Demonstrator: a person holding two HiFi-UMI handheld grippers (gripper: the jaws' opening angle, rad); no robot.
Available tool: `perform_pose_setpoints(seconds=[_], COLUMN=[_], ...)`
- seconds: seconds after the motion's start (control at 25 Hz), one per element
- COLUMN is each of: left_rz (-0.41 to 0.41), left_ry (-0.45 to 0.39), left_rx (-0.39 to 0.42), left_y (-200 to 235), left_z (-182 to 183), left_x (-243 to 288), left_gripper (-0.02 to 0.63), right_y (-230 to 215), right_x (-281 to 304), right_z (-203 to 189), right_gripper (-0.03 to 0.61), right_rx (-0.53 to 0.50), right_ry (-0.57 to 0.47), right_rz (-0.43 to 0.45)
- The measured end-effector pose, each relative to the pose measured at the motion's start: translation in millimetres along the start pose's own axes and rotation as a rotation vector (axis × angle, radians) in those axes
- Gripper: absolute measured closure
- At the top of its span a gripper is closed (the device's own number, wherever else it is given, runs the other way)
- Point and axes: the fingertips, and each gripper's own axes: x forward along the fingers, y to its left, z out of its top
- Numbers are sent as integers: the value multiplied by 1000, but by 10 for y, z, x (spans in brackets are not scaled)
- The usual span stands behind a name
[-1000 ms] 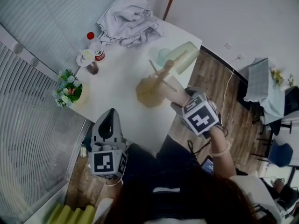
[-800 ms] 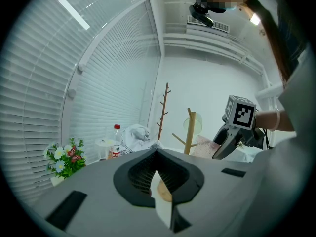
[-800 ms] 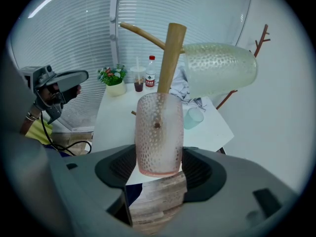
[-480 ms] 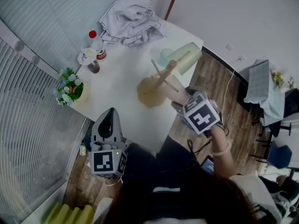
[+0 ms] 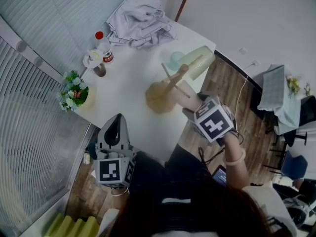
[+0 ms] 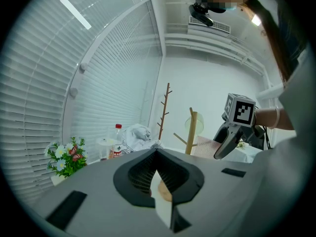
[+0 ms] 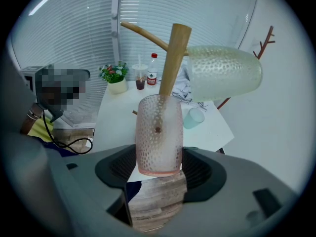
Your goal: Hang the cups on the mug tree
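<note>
— Nothing on the table has shifted over the last second, and your right tool has kept its place at the mug tree.

— Agreed. You have the pink dimpled cup pinched between that tool's jaws, which grip it low on its sides. It sits right up against the tree's trunk. A dark spot shows through its wall, but you cannot tell from here whether it is on a peg.

— Above it, the pale green cup hangs on its side from an upper peg, on the side away from you. A small light-blue cup stands on the table just beyond the tree's base.

— Your left tool is by the table's near edge, well apart from the tree. Its jaws are pressed together with nothing between them.

— Farther out, at the far end of the table, lie a crumpled grey cloth and a red-capped bottle. A pot of flowers stands at the left edge.
</note>
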Motion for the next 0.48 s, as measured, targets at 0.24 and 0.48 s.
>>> perform_pose_setpoints(seconds=[0.24, 0.48], left_rz=[2, -4], left_ry=[-3, -1], left_rx=[-5, -4], left_y=[14, 17], left_z=[-5, -13], left_x=[-5, 4], left_gripper=[614, 614], right_y=[-4, -8], right_x=[-11, -19], right_z=[35, 57], right_gripper=[284, 284], right_rx=[-12, -9], right_ry=[7, 3], right_rz=[-2, 1])
